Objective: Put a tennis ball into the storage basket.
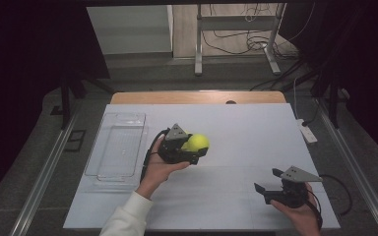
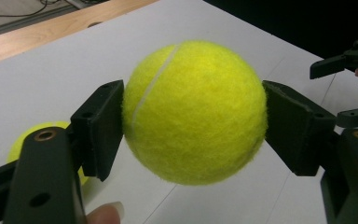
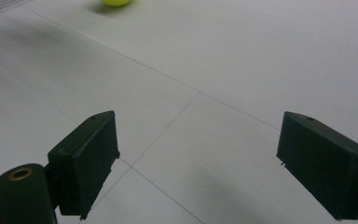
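The ball (image 2: 195, 112) is a fuzzy yellow tennis ball. It sits between the two black jaws of the left gripper (image 1: 189, 149), which pinch it from both sides, one pad on each cheek. The ball is up off the counter (image 1: 236, 128), near its middle.

I think the ball is light and a bit squashy, and it would bounce if dropped. Its fuzz should keep it from slipping. The best place to hold it is right across its widest part, and that is where the pads sit now. A grip nearer the top or bottom could make it pop out.

A ball is round, so it has no long side and does not point any way. Its white seam (image 2: 154, 81) curves up the left side in the left gripper view.

A second ball (image 2: 21, 140) lies on the counter just behind the left gripper.

The right gripper (image 1: 269, 182) is well apart, near the right front of the counter. Its jaws are spread wide with nothing between them.

A clear tray (image 1: 101, 162) lies on the left side of the counter, just beside the left hand (image 1: 158, 169). It looks empty.
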